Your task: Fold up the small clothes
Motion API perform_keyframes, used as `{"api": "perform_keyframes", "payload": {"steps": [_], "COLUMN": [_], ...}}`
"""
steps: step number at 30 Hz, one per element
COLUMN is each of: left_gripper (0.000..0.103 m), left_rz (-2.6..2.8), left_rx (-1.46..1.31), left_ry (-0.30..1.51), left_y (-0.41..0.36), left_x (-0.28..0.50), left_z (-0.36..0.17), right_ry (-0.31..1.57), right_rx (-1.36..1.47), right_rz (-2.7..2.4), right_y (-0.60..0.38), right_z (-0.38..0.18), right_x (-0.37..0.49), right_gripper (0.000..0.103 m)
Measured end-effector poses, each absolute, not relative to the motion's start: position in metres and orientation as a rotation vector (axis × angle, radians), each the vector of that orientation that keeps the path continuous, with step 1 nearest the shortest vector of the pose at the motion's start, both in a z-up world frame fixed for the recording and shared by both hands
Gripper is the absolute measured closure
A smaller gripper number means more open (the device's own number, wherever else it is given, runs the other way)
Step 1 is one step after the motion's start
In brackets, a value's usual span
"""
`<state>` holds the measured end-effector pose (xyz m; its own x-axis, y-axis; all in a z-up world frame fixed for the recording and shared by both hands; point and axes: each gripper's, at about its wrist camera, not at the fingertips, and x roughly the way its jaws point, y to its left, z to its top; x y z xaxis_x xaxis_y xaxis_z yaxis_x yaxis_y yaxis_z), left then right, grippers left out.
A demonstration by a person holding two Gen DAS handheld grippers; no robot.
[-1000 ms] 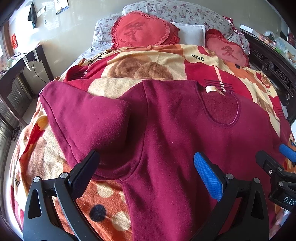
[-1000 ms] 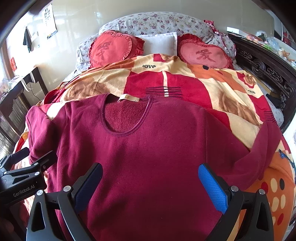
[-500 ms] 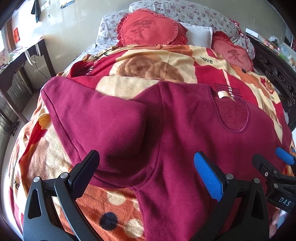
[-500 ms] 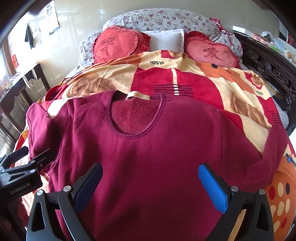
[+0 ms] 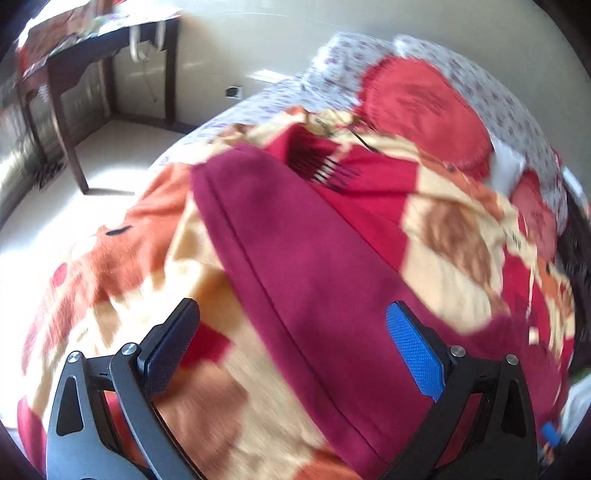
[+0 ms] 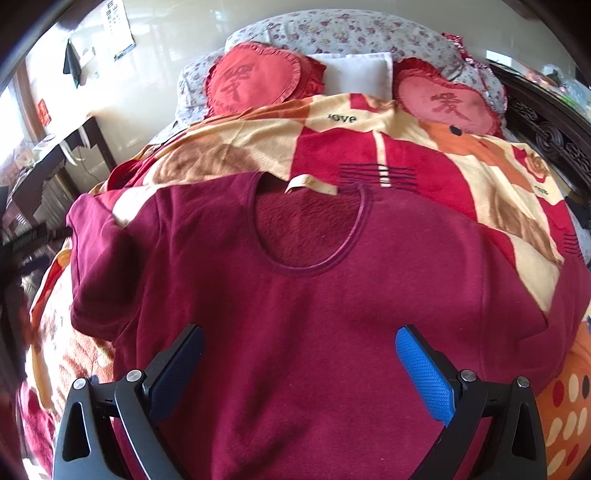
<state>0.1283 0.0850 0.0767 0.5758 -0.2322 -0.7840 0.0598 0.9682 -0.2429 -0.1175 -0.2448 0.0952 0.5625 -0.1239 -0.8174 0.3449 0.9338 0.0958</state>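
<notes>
1. A maroon top (image 6: 314,302) is spread flat, front up, on a patterned blanket (image 6: 424,147) that covers a bed.
2. Its round neckline (image 6: 310,229) is turned toward the pillows, and a pale label (image 6: 310,184) is seen at the back of the neck.
3. One sleeve (image 5: 295,258) is seen in the left wrist view as a long maroon band laid slantwise across the blanket, with a stitched seam along it; this view is blurred.
4. The other sleeve (image 6: 561,317) is draped over the blanket's edge at the right of the right wrist view.
5. The left gripper (image 5: 291,350) is held above the sleeve with its fingers spread wide; nothing is gripped between them.
6. The right gripper (image 6: 299,373) is held over the lower chest of the top, fingers likewise wide apart and gripping nothing.
7. Whether either gripper's pads touch the cloth cannot be told.
8. Two red heart cushions (image 6: 258,81) are propped against floral pillows (image 6: 332,33) at the head of the bed, with a white pillow (image 6: 358,74) between them.
9. A dark desk (image 5: 110,48) is seen beside the bed, against the wall.
</notes>
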Motion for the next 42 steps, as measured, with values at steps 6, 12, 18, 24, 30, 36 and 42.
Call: {"api": "perform_keyframes", "payload": {"steps": [6, 12, 18, 24, 30, 36, 42], "left_gripper": [0.022, 0.031, 0.051, 0.093, 0.095, 0.095, 0.095], "left_rz": [-0.124, -0.185, -0.208, -0.273, -0.392, -0.611, -0.831], "left_rx": [-0.368, -0.423, -0.412, -0.345, -0.377, -0.270, -0.194], "left_ry": [0.946, 0.981, 0.993, 0.970, 0.901, 0.836, 0.908], "left_y": [0.138, 0.143, 0.132, 0.122, 0.108, 0.032, -0.066], "left_x": [0.182, 0.207, 0.216, 0.208, 0.165, 0.086, 0.012], "left_z": [0.062, 0.043, 0.033, 0.053, 0.097, 0.151, 0.143], "right_ry": [0.948, 0.952, 0.966, 0.972, 0.951, 0.915, 0.876], "right_rx": [0.260, 0.262, 0.271, 0.297, 0.318, 0.354, 0.386], "right_rz": [-0.251, -0.238, -0.241, -0.244, -0.232, -0.264, -0.310], "right_y": [-0.238, -0.236, -0.240, -0.245, -0.246, -0.258, -0.277], "right_z": [0.092, 0.092, 0.087, 0.084, 0.091, 0.103, 0.116], "right_x": [-0.113, -0.108, -0.104, -0.106, -0.114, -0.127, -0.149], "right_gripper": [0.001, 0.001, 0.001, 0.001, 0.001, 0.001, 0.001]}}
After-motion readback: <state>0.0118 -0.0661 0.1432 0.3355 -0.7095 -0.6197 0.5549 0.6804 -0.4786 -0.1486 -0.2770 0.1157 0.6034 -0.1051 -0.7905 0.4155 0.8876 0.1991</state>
